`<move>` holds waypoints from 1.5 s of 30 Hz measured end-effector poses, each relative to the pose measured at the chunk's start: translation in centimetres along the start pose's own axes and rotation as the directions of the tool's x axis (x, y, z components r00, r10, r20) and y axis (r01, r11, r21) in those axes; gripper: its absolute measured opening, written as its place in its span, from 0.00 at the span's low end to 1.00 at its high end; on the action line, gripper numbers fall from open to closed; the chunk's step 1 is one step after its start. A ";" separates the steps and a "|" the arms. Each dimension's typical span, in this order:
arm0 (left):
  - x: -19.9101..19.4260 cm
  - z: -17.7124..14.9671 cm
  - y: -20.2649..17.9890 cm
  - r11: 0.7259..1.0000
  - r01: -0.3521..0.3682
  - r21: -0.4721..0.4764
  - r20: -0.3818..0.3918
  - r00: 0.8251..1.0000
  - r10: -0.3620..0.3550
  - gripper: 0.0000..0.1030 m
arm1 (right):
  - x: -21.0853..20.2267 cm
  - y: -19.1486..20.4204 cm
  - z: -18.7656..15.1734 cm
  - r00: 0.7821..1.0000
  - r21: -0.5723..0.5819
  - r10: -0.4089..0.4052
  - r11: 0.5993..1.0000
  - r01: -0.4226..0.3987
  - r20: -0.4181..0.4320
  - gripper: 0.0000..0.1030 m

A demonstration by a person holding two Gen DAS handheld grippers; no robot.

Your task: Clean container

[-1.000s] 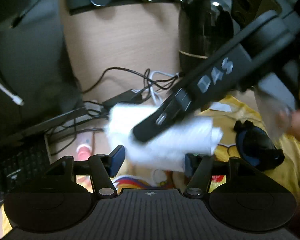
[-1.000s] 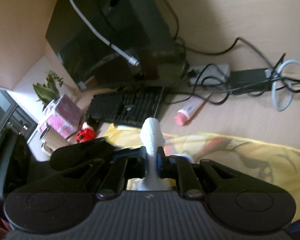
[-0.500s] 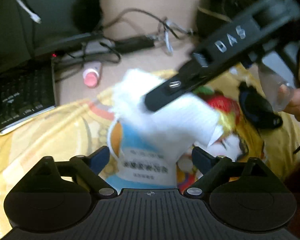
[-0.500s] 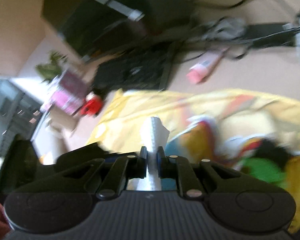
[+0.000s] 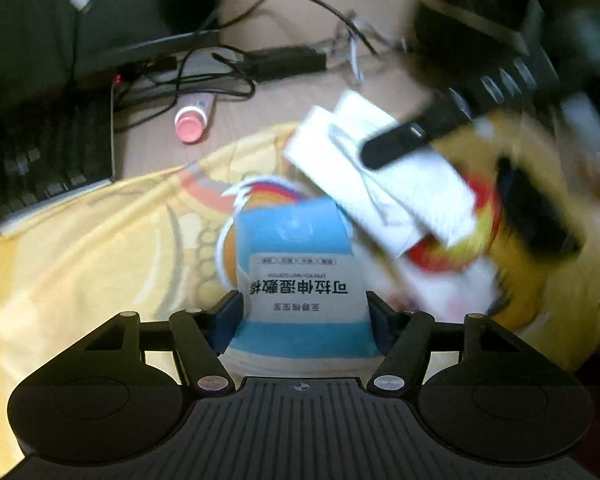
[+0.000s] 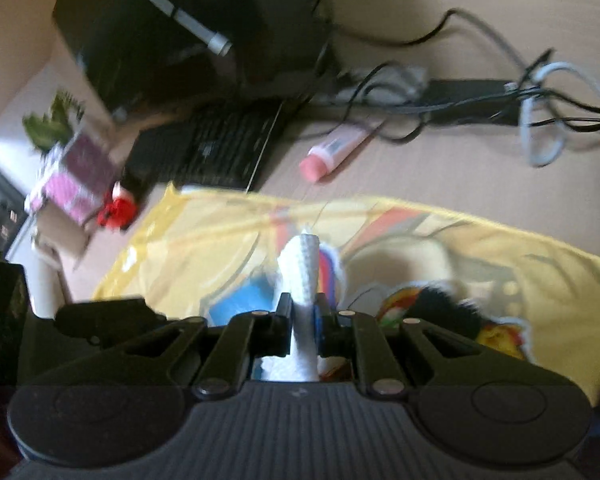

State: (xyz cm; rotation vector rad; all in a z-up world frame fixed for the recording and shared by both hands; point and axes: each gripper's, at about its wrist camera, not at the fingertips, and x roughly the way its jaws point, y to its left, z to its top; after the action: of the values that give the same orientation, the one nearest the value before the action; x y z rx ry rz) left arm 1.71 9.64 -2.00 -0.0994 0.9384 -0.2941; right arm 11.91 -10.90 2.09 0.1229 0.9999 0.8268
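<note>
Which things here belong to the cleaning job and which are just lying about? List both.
For the job: blue pack, white wipe.
Lying about: pink tube, keyboard, cables.

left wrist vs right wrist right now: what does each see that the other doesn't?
Left wrist only: the wipe pack's printed label, with the left claw closing around it, and the right claw's finger from outside, across the flat white wipe.

Right wrist only: the right claw shut on that wipe, seen edge-on, plus a pink box, a plant and a small red object to the left.

Both: yellow cloth, pink-capped tube, keyboard, cables.
</note>
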 end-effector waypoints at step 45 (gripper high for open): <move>3.0 1.0 -8.3 0.900 -0.076 0.429 -0.009 0.996 0.089 0.92 | -3.6 -1.5 0.3 0.988 0.055 -0.075 0.996 0.068 0.135 0.12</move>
State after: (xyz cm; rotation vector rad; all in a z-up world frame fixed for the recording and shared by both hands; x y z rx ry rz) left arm 2.47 0.79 -2.02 0.3516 0.8840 -0.4183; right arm 12.03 -14.27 4.15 0.1834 0.8907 0.7178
